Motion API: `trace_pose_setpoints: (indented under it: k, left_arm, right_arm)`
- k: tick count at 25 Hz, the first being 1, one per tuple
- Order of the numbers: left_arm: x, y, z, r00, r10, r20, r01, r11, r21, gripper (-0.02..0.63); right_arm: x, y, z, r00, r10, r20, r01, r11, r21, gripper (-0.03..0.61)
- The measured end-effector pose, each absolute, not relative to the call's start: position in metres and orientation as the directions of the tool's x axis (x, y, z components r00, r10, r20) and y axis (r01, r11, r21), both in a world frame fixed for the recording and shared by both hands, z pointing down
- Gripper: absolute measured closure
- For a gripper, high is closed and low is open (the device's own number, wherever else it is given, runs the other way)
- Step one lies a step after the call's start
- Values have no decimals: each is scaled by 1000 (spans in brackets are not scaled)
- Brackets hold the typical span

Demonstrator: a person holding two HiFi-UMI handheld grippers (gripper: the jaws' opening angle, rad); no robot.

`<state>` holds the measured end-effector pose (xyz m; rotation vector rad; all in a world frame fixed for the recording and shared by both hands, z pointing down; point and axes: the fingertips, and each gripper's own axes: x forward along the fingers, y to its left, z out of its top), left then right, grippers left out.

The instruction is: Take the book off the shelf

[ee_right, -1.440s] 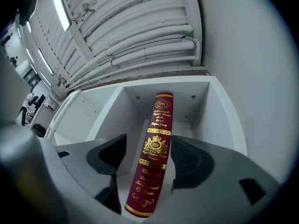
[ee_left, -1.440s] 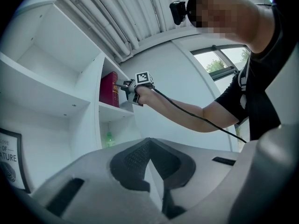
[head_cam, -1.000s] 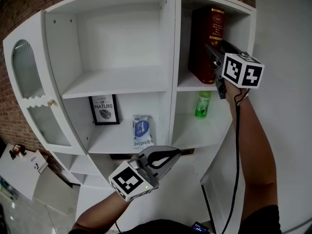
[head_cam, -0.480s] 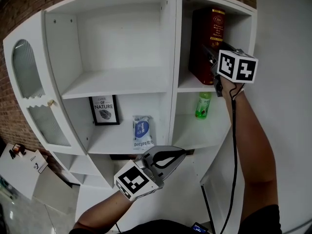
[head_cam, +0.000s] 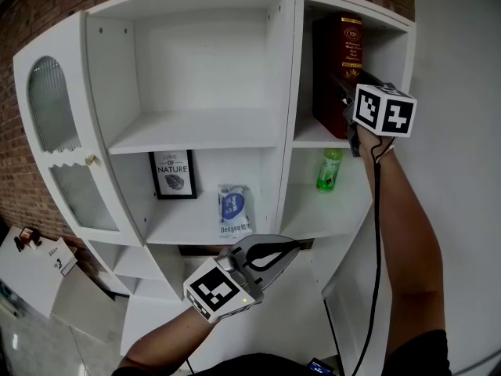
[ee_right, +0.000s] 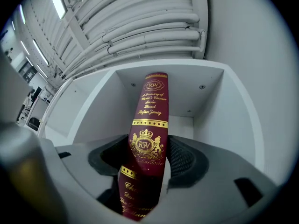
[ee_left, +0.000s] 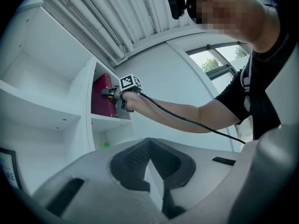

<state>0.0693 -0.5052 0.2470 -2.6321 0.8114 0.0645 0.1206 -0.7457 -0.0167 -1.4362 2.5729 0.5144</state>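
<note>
A thick dark-red book (head_cam: 337, 61) with gold lettering stands upright in the top right compartment of the white shelf unit (head_cam: 203, 128). My right gripper (head_cam: 343, 92) reaches into that compartment at the book's spine. In the right gripper view the spine (ee_right: 147, 139) fills the gap between both pads, which rest against its sides; the jaws (ee_right: 145, 157) have just been closing with the book between them. My left gripper (head_cam: 291, 245) hangs low in front of the lower shelves, shut and empty, its tips touching (ee_left: 148, 146). The left gripper view also catches the book (ee_left: 100, 101).
A green bottle (head_cam: 329, 171) stands on the shelf under the book. A framed print (head_cam: 172, 175) and a blue packet (head_cam: 232, 210) sit on the middle shelf. A ribbed glass door (head_cam: 51, 116) hangs at the left. A white wall (head_cam: 454, 92) flanks the right side.
My right gripper has edged a little left toward the book's spine, and its marker cube has turned slightly. The left gripper has kept still.
</note>
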Motion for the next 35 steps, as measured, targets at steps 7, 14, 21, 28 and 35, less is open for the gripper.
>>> trace_pose_setpoints:
  k: [7, 14, 21, 28, 35]
  left_arm:
    - [55, -478, 246, 848, -509, -150, -527, -776, -346, 609]
    - [30, -436, 247, 869, -470, -155, -494, -802, -335, 609]
    - [1, -384, 253, 891, -428, -151, -454, -836, -310, 609]
    - [-28, -333, 265, 897, -402, -185, -439, -860, -260, 609]
    - [-41, -302, 273, 906, -374, -197, -414, -879, -236, 609]
  right_arm:
    - [134, -706, -16, -502, -791, -350, -865, 464, 192, 324]
    - [146, -638, -23, -450, -790, -416, -893, 411, 186, 328]
    - [145, -545, -11, -430, -769, -473, -898, 415, 142, 330]
    - [124, -427, 40, -473, -711, -520, -865, 488, 119, 330]
    - [99, -339, 85, -501, -685, -529, -838, 536, 101, 330]
